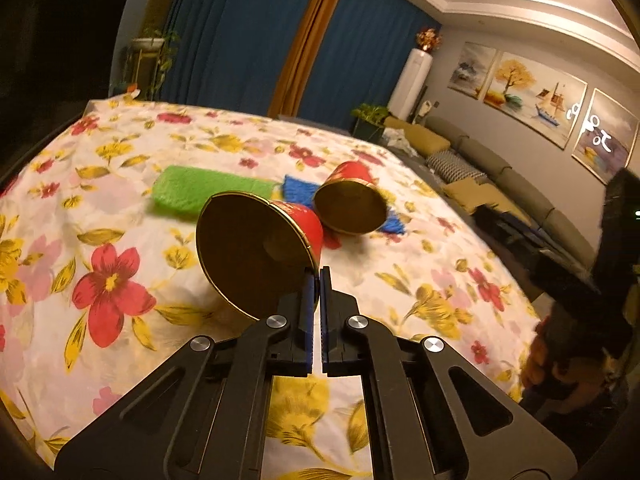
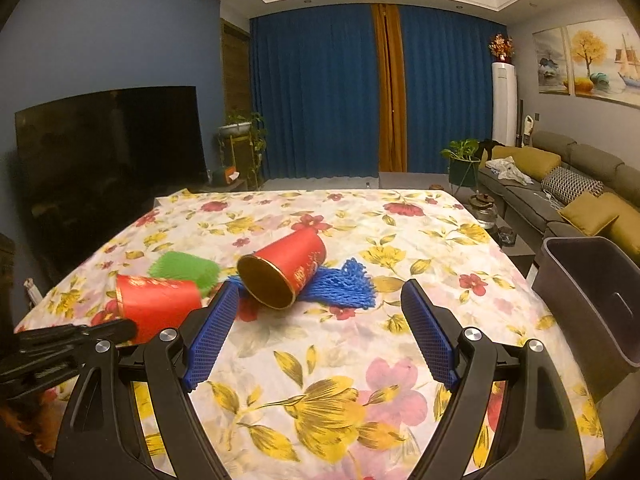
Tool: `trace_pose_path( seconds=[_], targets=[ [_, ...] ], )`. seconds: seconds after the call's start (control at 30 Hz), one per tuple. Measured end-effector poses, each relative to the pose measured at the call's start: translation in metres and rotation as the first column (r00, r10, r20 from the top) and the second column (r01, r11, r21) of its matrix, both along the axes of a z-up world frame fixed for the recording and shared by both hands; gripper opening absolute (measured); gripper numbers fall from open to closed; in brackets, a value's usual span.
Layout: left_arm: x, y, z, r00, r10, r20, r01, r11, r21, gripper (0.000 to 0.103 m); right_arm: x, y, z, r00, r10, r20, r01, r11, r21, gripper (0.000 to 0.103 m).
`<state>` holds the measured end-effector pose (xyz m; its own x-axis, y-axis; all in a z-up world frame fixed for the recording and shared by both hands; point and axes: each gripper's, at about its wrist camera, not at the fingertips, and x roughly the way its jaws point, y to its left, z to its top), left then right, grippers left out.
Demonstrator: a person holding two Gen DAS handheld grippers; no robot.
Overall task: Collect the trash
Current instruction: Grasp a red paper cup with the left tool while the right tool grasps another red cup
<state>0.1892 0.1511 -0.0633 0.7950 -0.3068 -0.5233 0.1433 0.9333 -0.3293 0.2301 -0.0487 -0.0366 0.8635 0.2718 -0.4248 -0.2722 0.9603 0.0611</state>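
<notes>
So the left gripper [image 1: 319, 276] had its two blue pads squeezed tight on the rim of a red paper cup [image 1: 260, 248], holding it up off the flowery tablecloth [image 1: 120, 184] with the gold inside facing back toward the gripper. From the other side you could see that same cup [image 2: 158, 304] tipped sideways at the table's left end, with the left gripper's black arm coming in under it. The right gripper [image 2: 316, 320] was spread wide open with nothing between its fingers, hanging low over the table and pointed at a second red cup [image 2: 286, 268]. That one was lying on its side, mouth toward the gripper, resting on top of a blue mesh thing [image 2: 348, 284]. A green fuzzy cloth [image 2: 184, 268] lay flat just behind the held cup, close beside the blue mesh. A dark gray bin [image 2: 592, 292] sat at the right edge of the table, well apart from the cups.
</notes>
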Motion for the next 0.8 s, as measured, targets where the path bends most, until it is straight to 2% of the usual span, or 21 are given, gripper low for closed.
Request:
trace_pose_path(
  seconds=[0.27,0.43,0.53,0.63,0.73,0.8],
  targets=[
    [-0.009,-0.003,0.030,0.995,0.022,0.093,-0.019,0.999,-0.034,0.001,0.022,-0.001,-0.009,0.999,-0.019,-0.035,0.018,1.000,-0.022,0.079],
    [-0.003,-0.010,0.057,0.985,0.077,0.155,-0.078,0.997,-0.001,0.001,0.037,0.005,-0.015,0.997,-0.010,-0.076,0.007,0.999,-0.043,0.072],
    [0.002,-0.015,0.067,0.980,0.090,0.180,-0.093,0.996,0.009,0.001,0.044,0.006,-0.017,0.997,-0.019,-0.081,0.015,0.998,-0.054,0.072],
    [0.008,-0.016,0.068,0.978,0.094,0.188,-0.096,0.995,0.002,0.001,0.047,0.008,-0.018,0.997,0.000,-0.083,-0.003,0.999,-0.043,0.072],
    [0.011,-0.012,0.060,0.978,0.113,0.176,-0.115,0.993,0.001,0.001,0.047,0.021,-0.019,0.997,0.028,-0.069,-0.034,0.996,-0.084,0.071],
    [0.011,-0.008,0.059,0.977,0.125,0.174,-0.126,0.992,-0.004,0.001,0.053,0.033,-0.023,0.996,0.044,-0.078,-0.053,0.992,-0.116,0.066]
  ],
)
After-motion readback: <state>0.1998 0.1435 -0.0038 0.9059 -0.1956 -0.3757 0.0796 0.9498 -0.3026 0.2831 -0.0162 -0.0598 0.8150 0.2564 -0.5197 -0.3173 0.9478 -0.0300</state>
